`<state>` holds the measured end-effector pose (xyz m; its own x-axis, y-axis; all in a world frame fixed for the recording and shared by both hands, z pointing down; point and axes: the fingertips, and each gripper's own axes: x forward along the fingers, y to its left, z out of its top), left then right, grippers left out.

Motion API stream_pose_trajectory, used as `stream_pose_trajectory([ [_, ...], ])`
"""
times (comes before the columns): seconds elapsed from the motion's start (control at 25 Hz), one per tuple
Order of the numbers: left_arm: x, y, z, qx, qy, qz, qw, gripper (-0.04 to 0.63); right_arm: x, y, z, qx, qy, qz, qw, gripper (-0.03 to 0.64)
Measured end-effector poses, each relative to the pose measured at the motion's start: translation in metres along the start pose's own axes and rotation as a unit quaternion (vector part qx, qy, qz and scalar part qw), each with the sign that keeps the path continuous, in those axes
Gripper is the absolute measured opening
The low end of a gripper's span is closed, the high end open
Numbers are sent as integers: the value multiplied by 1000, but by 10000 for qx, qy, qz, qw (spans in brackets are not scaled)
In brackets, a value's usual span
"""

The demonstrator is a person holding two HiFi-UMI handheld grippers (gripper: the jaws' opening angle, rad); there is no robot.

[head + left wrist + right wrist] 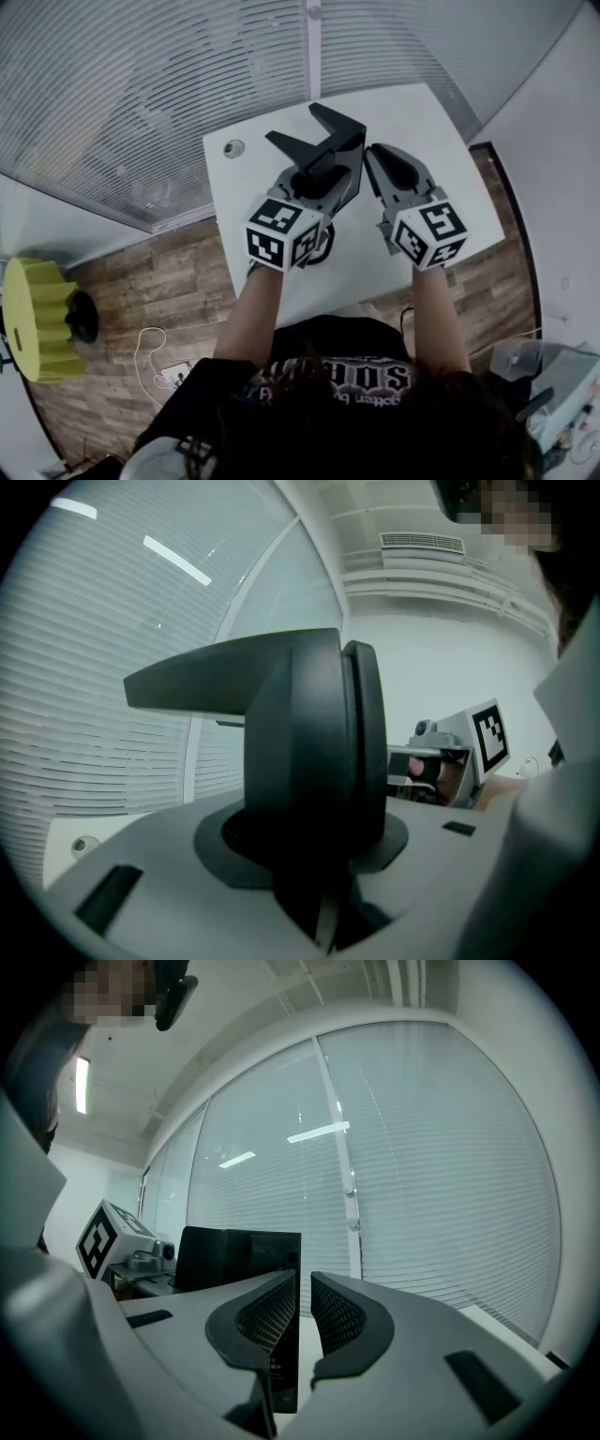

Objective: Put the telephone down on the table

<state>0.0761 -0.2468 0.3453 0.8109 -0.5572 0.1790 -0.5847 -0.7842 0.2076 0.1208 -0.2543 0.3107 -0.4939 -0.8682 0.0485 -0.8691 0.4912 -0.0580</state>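
Telephone (pixel 234 1260) upright, clamped in left gripper (pixel 343 761), we see. Right gripper (pixel 305 1312) jaws slightly apart, gripping nothing; telephone just ahead of them. Table (pixel 422 112) below both.

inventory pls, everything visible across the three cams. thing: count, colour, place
telephone: 1, black, upright in the left gripper's jaws, over the table
table: 1, white, under both grippers
round cap: 1, grey, table's far left corner
blinds: white, beyond the table
ribbed thing: 1, yellow, on the wood floor, far left
power strip: 1, white, on the floor by the person
left gripper: 1, grey, shut on the telephone
right gripper: 1, grey, right of the telephone, jaws slightly apart, gripping nothing
forearms: 2, bare, behind the grippers
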Motion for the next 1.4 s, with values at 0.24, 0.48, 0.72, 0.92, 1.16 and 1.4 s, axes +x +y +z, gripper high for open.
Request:
stream_pose_trajectory([
  [0.24, 28, 16, -6, -152, 115, -187, 9996, 158, 23, -26, -14, 141, 243, 189, 9994, 114],
  [0.48, 53, 30, -23, -481, 267, -477, 9973, 158, 38, -44, -27, 158, 417, 253, 9987, 115],
  [0.72, 80, 38, -44, -837, 416, -796, 9924, 158, 49, -63, -49, 210, 684, 184, 9973, 114],
  [0.92, 96, 40, -58, -927, 583, -1018, 9888, 158, 51, -78, -65, 324, 831, 79, 9960, 114],
  [1.16, 117, 42, -74, -1087, 788, -1233, 9832, 158, 53, -95, -83, 422, 1022, -18, 9939, 114],
  [1.4, 132, 48, -90, -1303, 939, -1369, 9775, 158, 59, -107, -102, 555, 1189, -47, 9913, 112],
])
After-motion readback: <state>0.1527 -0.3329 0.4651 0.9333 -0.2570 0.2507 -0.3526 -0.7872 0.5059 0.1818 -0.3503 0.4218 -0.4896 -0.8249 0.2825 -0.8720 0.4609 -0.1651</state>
